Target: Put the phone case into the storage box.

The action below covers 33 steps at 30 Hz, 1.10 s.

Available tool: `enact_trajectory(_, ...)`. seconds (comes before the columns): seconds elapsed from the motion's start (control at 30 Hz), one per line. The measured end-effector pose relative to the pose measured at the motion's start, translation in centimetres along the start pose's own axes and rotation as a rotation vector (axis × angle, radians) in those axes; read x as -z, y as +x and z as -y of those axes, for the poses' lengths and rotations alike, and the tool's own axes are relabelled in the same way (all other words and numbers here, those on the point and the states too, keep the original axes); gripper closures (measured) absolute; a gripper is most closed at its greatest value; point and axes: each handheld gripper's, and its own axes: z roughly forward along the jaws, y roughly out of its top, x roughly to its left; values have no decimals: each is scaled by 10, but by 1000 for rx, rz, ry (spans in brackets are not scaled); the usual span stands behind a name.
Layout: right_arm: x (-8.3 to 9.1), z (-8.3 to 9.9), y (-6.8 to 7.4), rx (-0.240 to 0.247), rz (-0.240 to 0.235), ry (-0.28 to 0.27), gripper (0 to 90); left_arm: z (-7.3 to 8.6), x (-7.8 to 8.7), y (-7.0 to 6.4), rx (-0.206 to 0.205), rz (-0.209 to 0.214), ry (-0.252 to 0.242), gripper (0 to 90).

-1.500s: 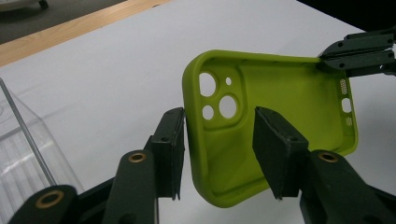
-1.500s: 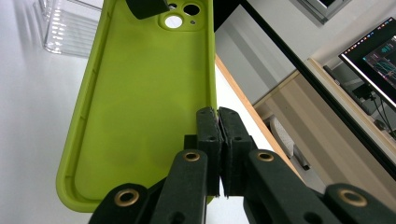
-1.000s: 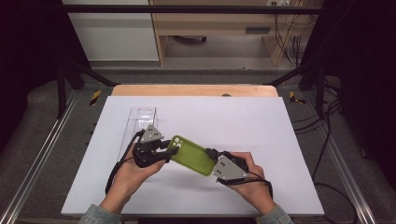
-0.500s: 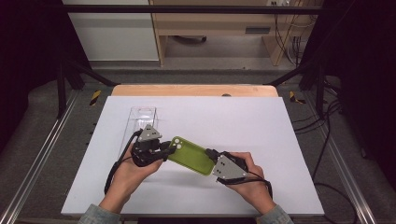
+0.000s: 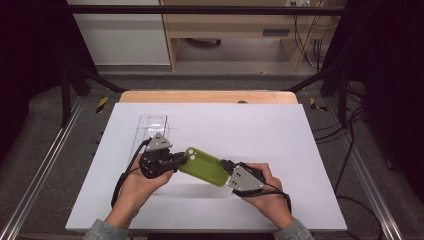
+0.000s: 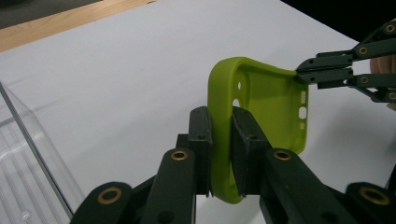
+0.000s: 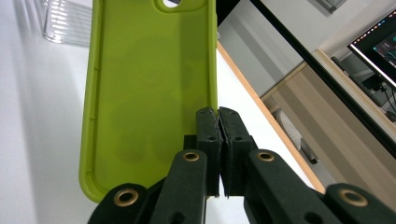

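- Phone case [image 5: 204,167], lime green, soft-looking, is held up off the white table [image 5: 260,130] between both grippers, near the table's front edge, a bit left of centre.
- Left of case: clear plastic box [image 5: 152,125] sits on the table, behind and just left of the case's camera-hole end; apart from the case.
- Left gripper [image 5: 176,161], in the person's left hand [image 5: 137,182], sits at the case's left end, w/ grey three-cornered plate on top. In left gripper view its jaws are clamped on the case's side wall [image 6: 223,154], one jaw outside, one inside the shell.
- Case itself: hollow side faces up in high view; camera cut-out is at the end by the left gripper. It slants from back-left to front-right.
- Right gripper [image 5: 229,167], in the right hand [image 5: 267,192], is at the case's right end. In right gripper view its jaws are pinched tight on the case's thin rim [image 7: 212,100], nearly meeting.
- Behind the case, past the table's far edge: wooden strip, then floor & furniture, well apart.
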Motion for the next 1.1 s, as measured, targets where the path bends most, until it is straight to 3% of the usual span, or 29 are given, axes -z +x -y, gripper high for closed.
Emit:
enact_trajectory(0.23,-1,4,-1,-21,-7,-2,880,-2,1,-3,4,15,-5,798)
enact_trajectory(1.1,-3,7,-2,-49,-26,-1,873,-3,0,-5,-22,0,-5,800)
